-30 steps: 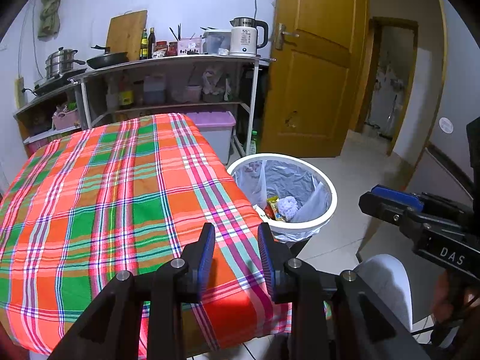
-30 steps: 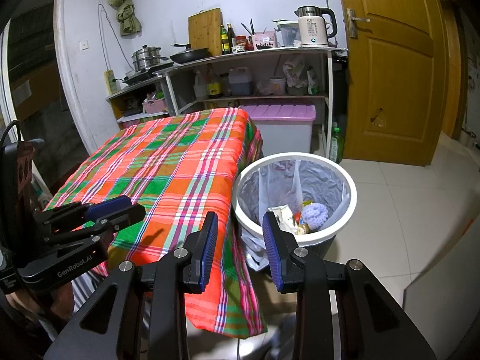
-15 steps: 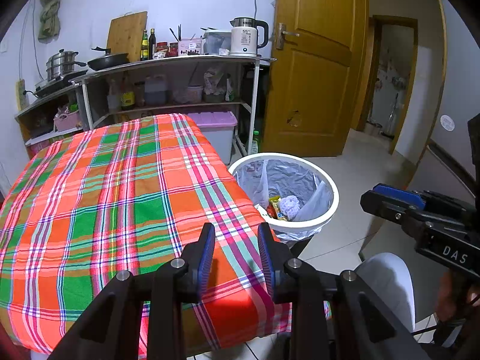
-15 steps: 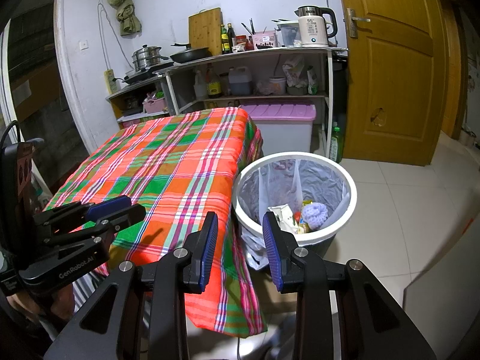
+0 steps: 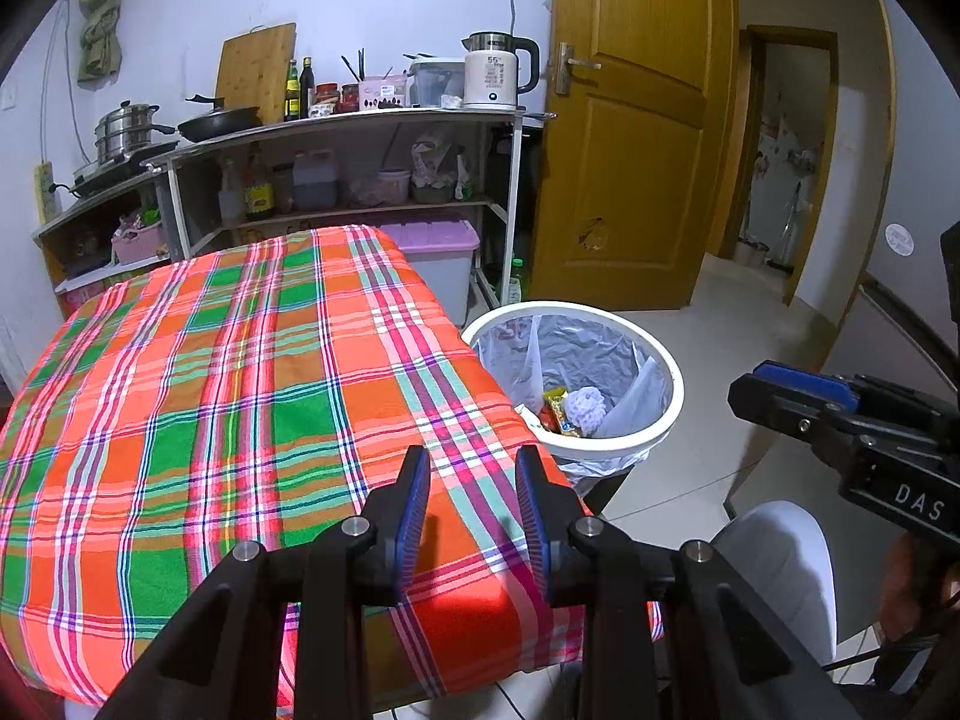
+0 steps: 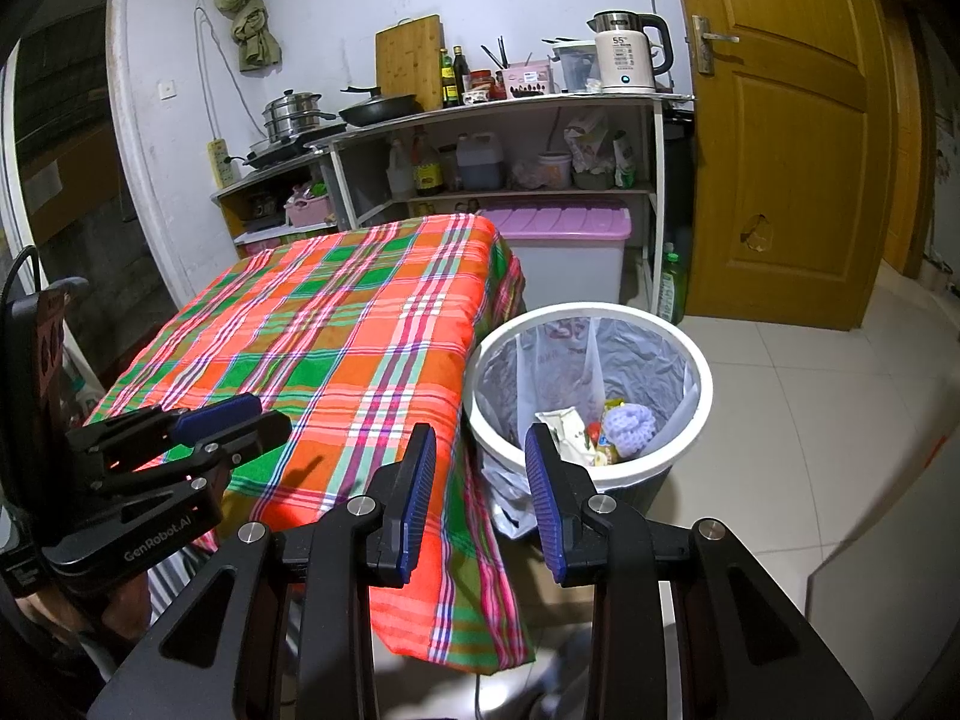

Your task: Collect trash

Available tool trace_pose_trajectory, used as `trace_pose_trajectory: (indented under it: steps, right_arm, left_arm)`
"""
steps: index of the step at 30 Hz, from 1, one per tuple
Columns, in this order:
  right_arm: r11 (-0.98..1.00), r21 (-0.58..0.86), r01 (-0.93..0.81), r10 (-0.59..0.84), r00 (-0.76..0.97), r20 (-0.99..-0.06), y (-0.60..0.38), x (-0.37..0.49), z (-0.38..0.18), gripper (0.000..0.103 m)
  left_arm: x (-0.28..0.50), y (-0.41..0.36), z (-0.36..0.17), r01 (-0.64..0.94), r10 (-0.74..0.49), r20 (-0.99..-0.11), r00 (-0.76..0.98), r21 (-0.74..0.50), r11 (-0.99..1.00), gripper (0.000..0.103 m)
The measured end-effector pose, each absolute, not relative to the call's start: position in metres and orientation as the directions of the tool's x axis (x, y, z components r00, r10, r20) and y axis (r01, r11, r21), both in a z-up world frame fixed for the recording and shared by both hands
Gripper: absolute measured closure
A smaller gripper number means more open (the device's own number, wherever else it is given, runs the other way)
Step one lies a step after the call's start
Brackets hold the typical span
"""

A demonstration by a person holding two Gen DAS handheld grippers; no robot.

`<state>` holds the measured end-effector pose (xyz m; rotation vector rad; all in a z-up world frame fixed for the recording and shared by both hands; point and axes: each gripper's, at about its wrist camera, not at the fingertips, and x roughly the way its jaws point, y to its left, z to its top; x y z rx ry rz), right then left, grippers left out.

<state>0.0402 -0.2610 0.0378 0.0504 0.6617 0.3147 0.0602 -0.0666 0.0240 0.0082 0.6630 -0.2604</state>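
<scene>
At far left stands a table covered by an orange, green and pink plaid tablecloth (image 5: pixel 228 396), its top bare of loose items in both wrist views. Above the near right corner of that cloth hangs the left black two-finger gripper with blue ribbed pads (image 5: pixel 472 510); its jaws stand moderately apart with nothing between them. Just beside the table's right edge, on the pale tiled floor (image 6: pixel 810 396), sits the round white-rimmed waste bin lined with a translucent grey plastic bag (image 6: pixel 702 384). The collected trash lies at the bottom of the liner: a white crumpled wrapper (image 6: pixel 567 429), a yellow and red snack packet (image 5: pixel 558 411) and a pale lilac knitted-looking ball (image 6: pixel 627 423), all touching one another. The right black two-finger gripper with blue ribbed pads (image 6: pixel 478 480) hovers over the gap between the cloth's hanging edge and the bin, jaws likewise parted and holding nothing.
</scene>
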Motion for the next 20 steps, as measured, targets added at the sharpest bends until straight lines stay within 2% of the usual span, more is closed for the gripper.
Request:
trace_pose_trajectory:
  steps: [20]
  right_arm:
    - [0.952,0.146,-0.27,0.303,0.743,-0.596,-0.2611,0.0396,0.0378,0.071]
  left_arm:
    - [0.0588,-0.0645,0.0226,0.233,-0.237,-0.612,0.754,-0.087,0.968,0.074]
